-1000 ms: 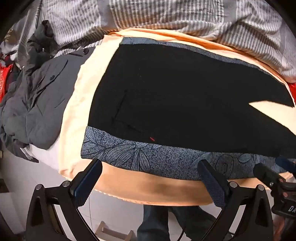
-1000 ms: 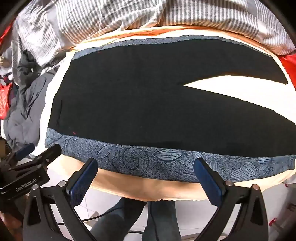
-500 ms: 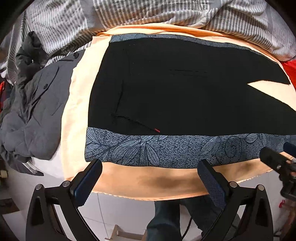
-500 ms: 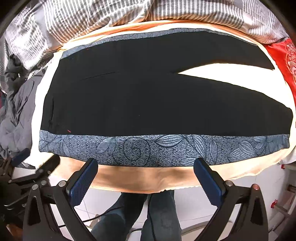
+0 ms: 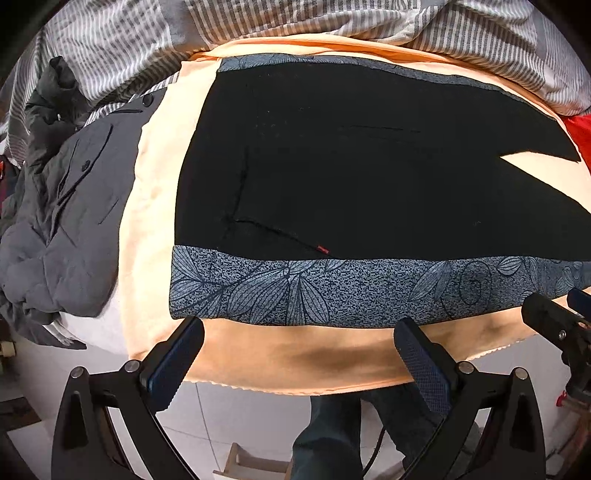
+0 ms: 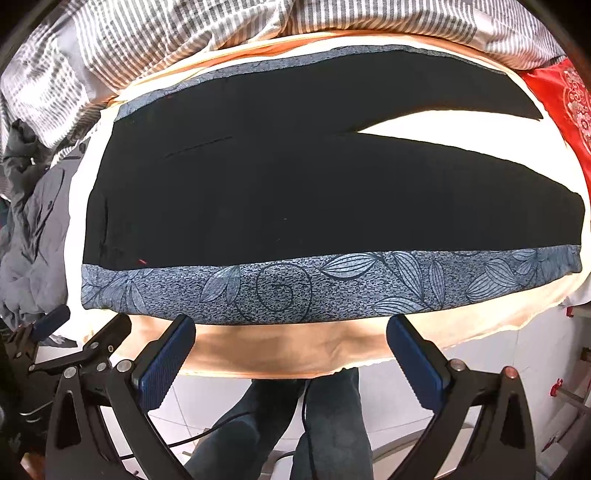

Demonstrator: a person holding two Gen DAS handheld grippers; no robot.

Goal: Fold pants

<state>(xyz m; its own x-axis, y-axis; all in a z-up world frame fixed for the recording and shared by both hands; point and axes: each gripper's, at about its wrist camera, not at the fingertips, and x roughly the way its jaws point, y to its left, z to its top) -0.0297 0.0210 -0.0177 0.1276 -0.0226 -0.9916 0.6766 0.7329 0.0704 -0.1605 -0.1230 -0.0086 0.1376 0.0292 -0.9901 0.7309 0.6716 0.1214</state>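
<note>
Pants (image 6: 295, 192) spread flat on the peach sheet (image 5: 295, 354), unfolded. Long axis runs left–right across the bed: waist at left, legs splitting toward the right, a wedge of bare sheet between them. A patterned grey band (image 6: 332, 288) trims the near edge; a matching one runs along the far edge.

Left side: grey jacket (image 5: 74, 206) heaped beside the waist end, apart from the pants. Striped quilt (image 6: 184, 33) bunched along the far side.

Left gripper (image 5: 299, 354): jaws wide, empty, hanging just off the near edge of the bed, facing the waist half. Waist corner lies just ahead of its left pad (image 5: 173, 363).

Right gripper (image 6: 291, 354): jaws wide, empty, also off the near edge, facing the middle of the near leg. Hem end is well to its right. Red cloth (image 6: 565, 96) beyond the hems at far right.

Judgement: nothing folded yet. Both grippers stand nearest the near band, so the likely first fold carries the near leg over onto the far one, along the long axis. Left takes the waist end, right the leg; right probably needs to shift rightward for an even lift.
</note>
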